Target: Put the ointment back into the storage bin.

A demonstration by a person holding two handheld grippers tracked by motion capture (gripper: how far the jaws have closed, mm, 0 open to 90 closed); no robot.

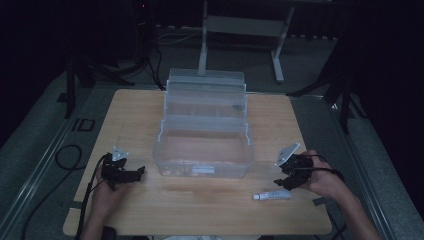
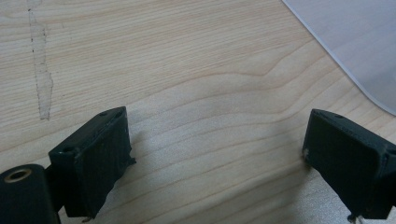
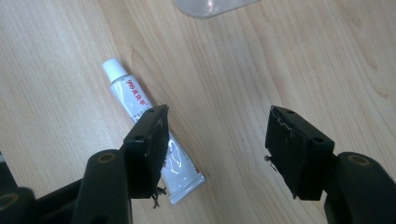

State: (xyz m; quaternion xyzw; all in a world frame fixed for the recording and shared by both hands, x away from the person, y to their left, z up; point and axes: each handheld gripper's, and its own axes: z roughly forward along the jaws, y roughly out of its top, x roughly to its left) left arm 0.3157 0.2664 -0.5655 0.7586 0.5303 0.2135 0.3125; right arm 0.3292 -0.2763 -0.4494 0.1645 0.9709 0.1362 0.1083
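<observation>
Right gripper point(image 3: 215, 149), fingers apart, is hovering with tube point(image 3: 140, 112) under one finger, not between: closing risks missing it.

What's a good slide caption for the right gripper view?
Open hand-held gripper poised over a white tube lying on the wooden table.

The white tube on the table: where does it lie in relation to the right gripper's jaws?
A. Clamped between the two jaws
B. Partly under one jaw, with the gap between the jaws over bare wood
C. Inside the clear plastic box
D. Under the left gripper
B: in the right gripper view the white tube passes beneath one jaw of the open right gripper, whose gap shows only the wooden table.
</observation>
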